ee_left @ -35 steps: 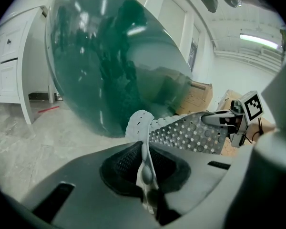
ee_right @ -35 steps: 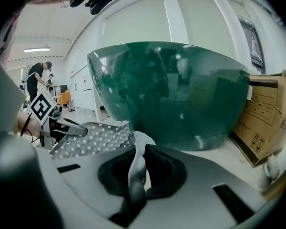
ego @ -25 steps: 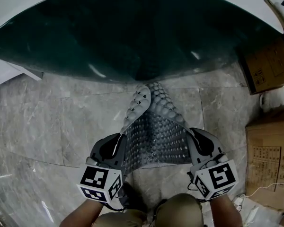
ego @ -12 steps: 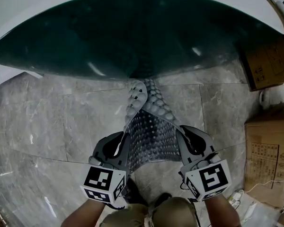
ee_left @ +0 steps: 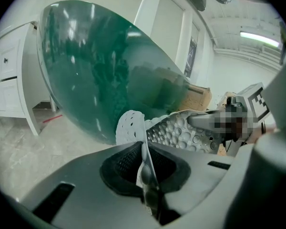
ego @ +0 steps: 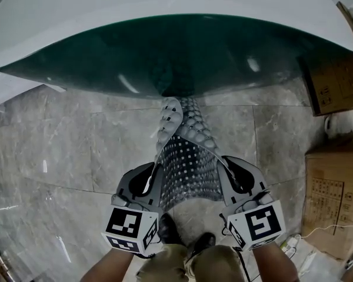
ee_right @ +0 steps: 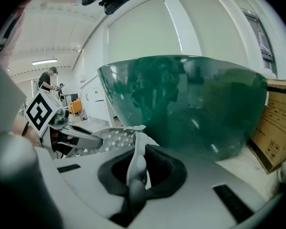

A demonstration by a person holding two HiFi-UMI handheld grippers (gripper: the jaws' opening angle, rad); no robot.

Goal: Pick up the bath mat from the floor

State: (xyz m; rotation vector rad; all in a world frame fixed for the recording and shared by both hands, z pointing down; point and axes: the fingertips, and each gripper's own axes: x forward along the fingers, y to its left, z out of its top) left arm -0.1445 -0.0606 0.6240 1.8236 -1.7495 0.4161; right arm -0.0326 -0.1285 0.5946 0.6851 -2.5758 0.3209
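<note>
This looks like a mock bathroom set up in a big white hall. A glossy dark-green oval bathtub with a white rim (ego: 182, 57) stands on grey marble-look floor tiles (ego: 59, 151). Brown cardboard boxes (ego: 332, 198) sit right of the tub, a white drawer cabinet (ee_left: 7, 75) left of it, and a ceiling strip light (ee_left: 260, 36) hangs high beyond it.

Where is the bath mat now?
In the head view the bath mat hangs at centre, clamped at its near corners by the left gripper and right gripper, its far end reaching toward the green tub.
</note>
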